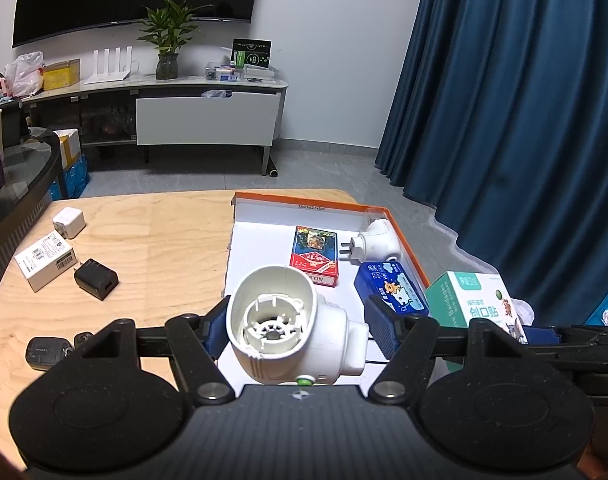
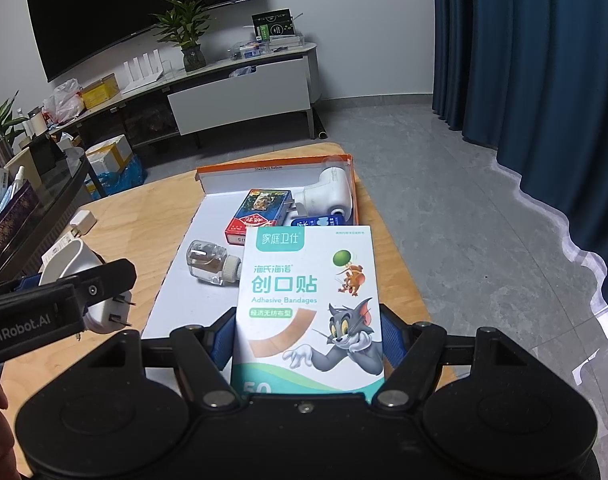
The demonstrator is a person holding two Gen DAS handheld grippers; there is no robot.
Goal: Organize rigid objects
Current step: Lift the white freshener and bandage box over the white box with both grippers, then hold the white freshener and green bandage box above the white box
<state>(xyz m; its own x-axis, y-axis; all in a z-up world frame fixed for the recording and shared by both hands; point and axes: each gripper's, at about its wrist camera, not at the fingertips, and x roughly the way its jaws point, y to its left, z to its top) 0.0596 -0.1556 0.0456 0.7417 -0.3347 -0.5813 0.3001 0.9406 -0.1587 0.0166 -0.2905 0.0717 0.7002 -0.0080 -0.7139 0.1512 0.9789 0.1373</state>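
My left gripper [image 1: 298, 326] is shut on a white plug-in device [image 1: 282, 322], hollow end toward the camera, held above the near end of the orange-rimmed box [image 1: 408, 240]. It also shows in the right wrist view [image 2: 76, 280]. My right gripper [image 2: 306, 340] is shut on a box of adhesive bandages [image 2: 310, 304], held over the box's near right side. Inside the box lie a red card pack [image 1: 314, 256], a blue box [image 1: 392, 290], another white plug-in device [image 1: 374, 246] and a clear glass bottle [image 2: 210, 266].
On the wooden table [image 1: 152, 240] left of the box lie a white charger [image 1: 69, 222], a white carton [image 1: 44, 260], a black charger [image 1: 95, 279] and a black key fob [image 1: 46, 353]. Blue curtains [image 1: 524, 120] hang on the right. A TV cabinet [image 1: 184, 112] stands behind.
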